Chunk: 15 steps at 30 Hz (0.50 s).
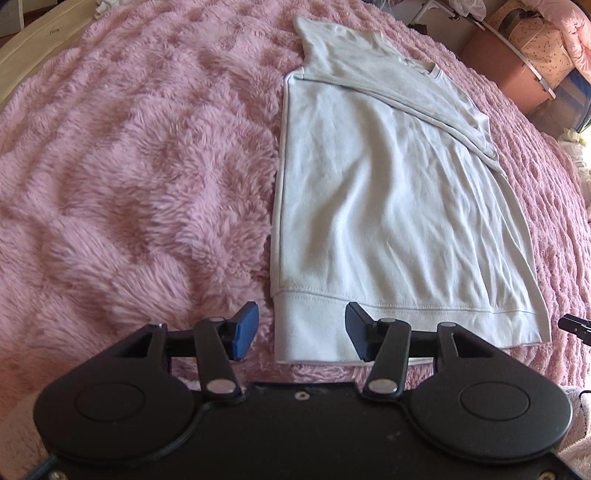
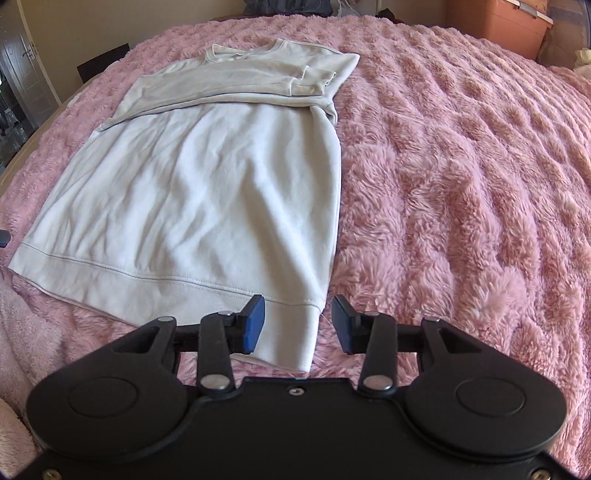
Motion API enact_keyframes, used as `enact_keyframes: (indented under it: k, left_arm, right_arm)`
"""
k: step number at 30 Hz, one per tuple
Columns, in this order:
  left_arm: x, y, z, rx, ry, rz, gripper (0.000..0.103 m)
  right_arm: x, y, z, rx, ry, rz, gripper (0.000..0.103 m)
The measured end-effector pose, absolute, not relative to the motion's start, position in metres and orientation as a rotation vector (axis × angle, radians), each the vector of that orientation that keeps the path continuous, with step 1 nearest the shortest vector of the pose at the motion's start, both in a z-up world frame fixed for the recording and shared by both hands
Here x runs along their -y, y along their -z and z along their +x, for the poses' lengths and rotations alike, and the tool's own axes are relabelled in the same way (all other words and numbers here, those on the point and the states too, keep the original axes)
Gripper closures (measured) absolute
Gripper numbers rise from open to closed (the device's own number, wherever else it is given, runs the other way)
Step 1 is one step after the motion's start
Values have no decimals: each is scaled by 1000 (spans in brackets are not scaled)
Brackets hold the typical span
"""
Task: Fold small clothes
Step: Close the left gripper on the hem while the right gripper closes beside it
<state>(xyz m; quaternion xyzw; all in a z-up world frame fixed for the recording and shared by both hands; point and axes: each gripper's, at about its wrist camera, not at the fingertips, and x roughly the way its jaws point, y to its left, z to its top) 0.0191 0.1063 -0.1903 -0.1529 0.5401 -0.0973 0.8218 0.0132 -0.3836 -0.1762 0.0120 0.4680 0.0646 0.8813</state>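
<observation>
Both of my claws hang spread over the near hem of the sweatshirt, pinching nothing. Between the fingertips of my left gripper (image 1: 301,336) lies the hem's left corner; my right gripper (image 2: 298,325) straddles the hem's right corner, pads clear of the cloth.

That pale grey-white sweatshirt (image 2: 207,177) lies flat on the bed, neckline away from me, its sleeves folded across the chest in a band. Its cloth is soft knit, lightly creased, with a wide ribbed hem (image 1: 369,332) set off by a stitched seam and a ribbed collar (image 1: 424,68) at the far end.

Under it spreads a pink fluffy blanket (image 2: 461,184), long-piled and rippled in rows, covering the whole bed. Nothing lies on the blanket between my claws and the garment.

Beyond the bed's far edge, the left view shows a brown storage box (image 1: 506,70) with a patterned pink bundle (image 1: 546,48) above it; the right view shows an orange-brown bin (image 2: 506,22) by the wall and a dark door (image 2: 18,59) far off at the left. A dark tip of the right claw (image 1: 576,325) shows at the left view's right edge.
</observation>
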Motion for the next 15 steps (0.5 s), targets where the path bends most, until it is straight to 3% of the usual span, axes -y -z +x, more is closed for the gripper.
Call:
enact_keyframes:
  k: [15]
  left_arm:
    - [-111,217,39,-1246,245,-427,56]
  right_arm:
    - [395,207,15,-1082,-171,97,62]
